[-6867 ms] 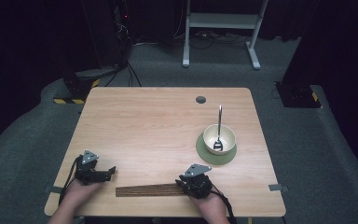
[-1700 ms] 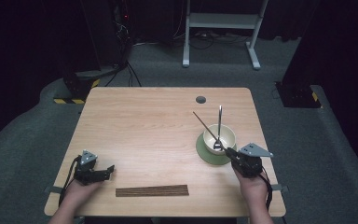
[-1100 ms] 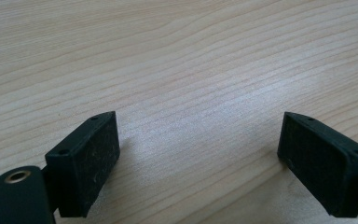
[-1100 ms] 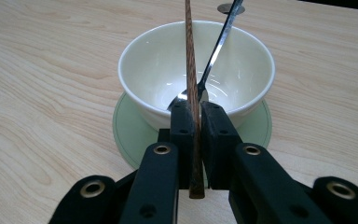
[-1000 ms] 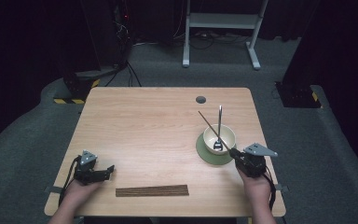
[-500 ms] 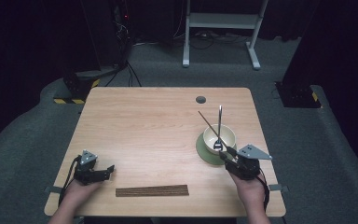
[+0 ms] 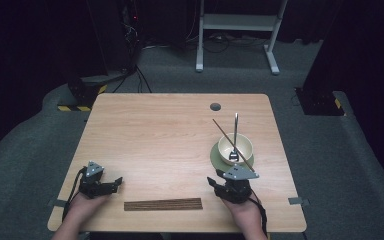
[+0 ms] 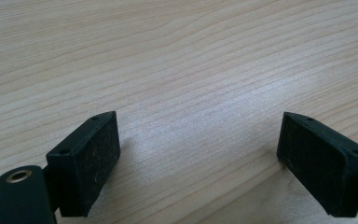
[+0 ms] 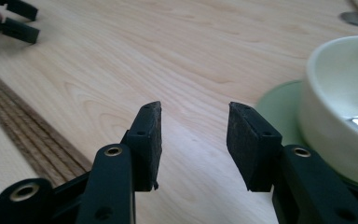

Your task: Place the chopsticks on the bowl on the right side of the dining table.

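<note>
Wooden table [image 7: 155, 145]: bowl [image 7: 235, 149] holds spoon [image 7: 234, 140], chopstick [image 7: 230, 142]

bare tabletop [image 7: 170, 140] centre-left, bowl [image 7: 235, 148] blocking right

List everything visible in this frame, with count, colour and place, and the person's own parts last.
Table: one, light wood, centre.
Bowl: one, cream, right side of the table, on the saucer.
Saucer: one, green, under the bowl.
Spoon: one, metal, standing in the bowl.
Single chopstick: one, brown, leaning across the bowl.
Chopstick bundle: one row, dark brown, flat near the front edge.
Table hole: one, grey, far side.
White frame: one, on the floor behind.
Left gripper: black, front left, open, empty.
Right gripper: black, jaws just opened, empty, beside the saucer.
</note>
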